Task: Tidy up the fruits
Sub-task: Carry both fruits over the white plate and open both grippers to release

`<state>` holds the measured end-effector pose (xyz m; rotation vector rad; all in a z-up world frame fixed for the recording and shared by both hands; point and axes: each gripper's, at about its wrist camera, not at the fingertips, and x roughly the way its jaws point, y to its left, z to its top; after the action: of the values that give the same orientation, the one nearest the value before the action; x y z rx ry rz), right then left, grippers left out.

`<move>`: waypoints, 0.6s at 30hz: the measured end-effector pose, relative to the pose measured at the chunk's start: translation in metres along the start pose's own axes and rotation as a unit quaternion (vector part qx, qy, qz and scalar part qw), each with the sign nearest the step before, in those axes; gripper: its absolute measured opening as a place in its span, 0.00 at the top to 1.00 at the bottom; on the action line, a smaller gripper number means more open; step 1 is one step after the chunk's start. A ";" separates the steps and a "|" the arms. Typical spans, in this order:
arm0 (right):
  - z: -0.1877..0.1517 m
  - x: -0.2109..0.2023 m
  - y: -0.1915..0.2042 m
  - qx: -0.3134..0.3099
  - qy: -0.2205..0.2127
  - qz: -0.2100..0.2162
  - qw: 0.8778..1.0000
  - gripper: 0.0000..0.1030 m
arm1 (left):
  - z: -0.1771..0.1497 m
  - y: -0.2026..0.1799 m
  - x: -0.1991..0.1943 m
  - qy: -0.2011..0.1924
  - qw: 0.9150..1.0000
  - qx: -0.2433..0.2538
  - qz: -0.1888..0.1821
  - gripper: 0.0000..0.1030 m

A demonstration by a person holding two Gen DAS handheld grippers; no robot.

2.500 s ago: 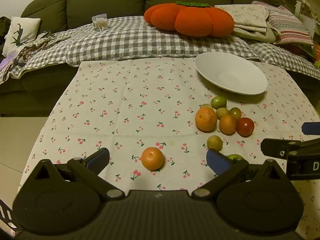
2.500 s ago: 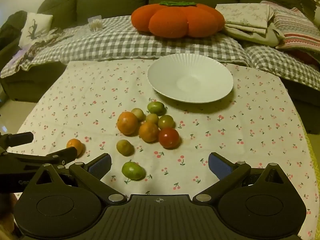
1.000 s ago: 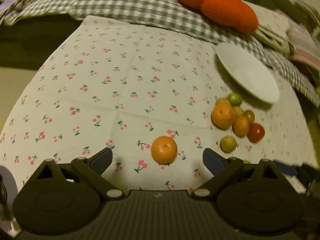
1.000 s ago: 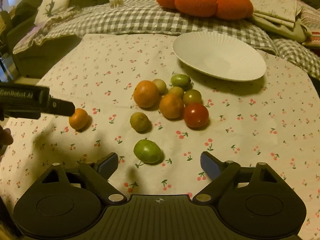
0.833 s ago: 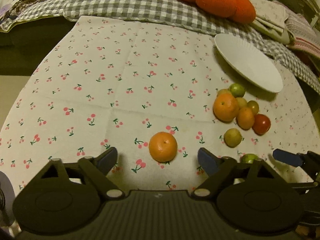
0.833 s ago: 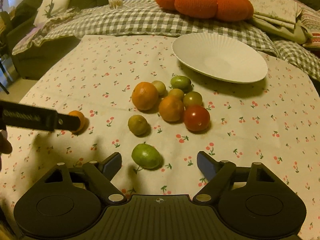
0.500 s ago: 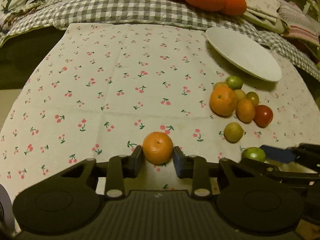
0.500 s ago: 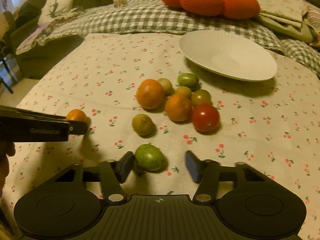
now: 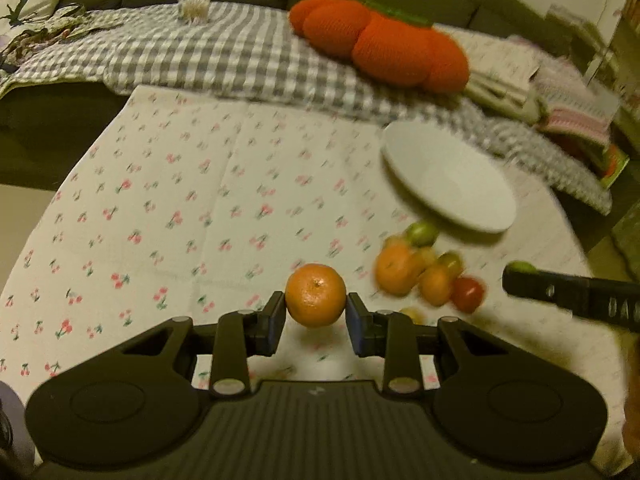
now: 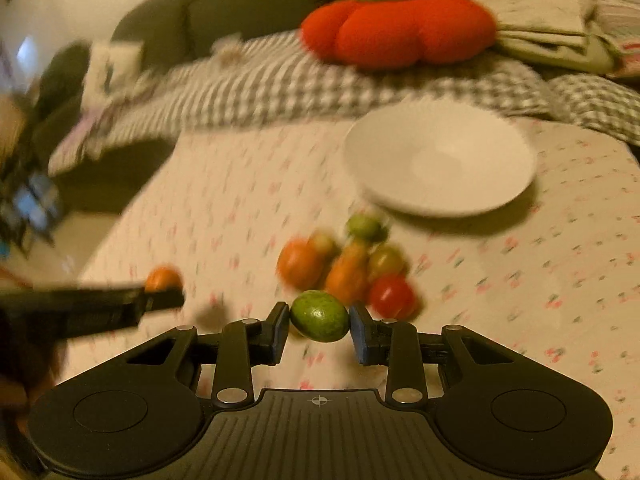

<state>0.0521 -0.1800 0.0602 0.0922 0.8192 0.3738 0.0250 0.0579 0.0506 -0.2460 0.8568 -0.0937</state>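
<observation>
Pinching an orange (image 9: 315, 295) between its two pads, the left gripper (image 9: 315, 314) holds the fruit up off the cherry tablecloth (image 9: 180, 208). Over in the right wrist view, the right gripper (image 10: 320, 322) is closing its jaws on a green fruit (image 10: 319, 315), and both pads press on its sides, so it is held too. A bit farther out, at about 2 o'clock from the orange, a little pile of fruits (image 9: 428, 272) sits on the cloth, with a red tomato (image 9: 467, 294) at its near edge. Farther still, at 1 o'clock, the white plate (image 9: 448, 182) lies bare just past the pile. Way at the back, at 12 o'clock, a big orange pumpkin pillow (image 9: 380, 44) rests on the checked blanket (image 9: 224, 52) on the sofa.
</observation>
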 end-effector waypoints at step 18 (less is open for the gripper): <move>0.066 0.005 -0.091 0.092 -0.017 -0.068 0.993 0.70 | 0.059 -0.099 0.050 -0.100 0.983 0.146 -0.049 0.70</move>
<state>0.1294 -0.2593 0.0815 0.2119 0.8206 0.1677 0.1045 -0.0363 0.0757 -0.0198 0.6210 -0.2791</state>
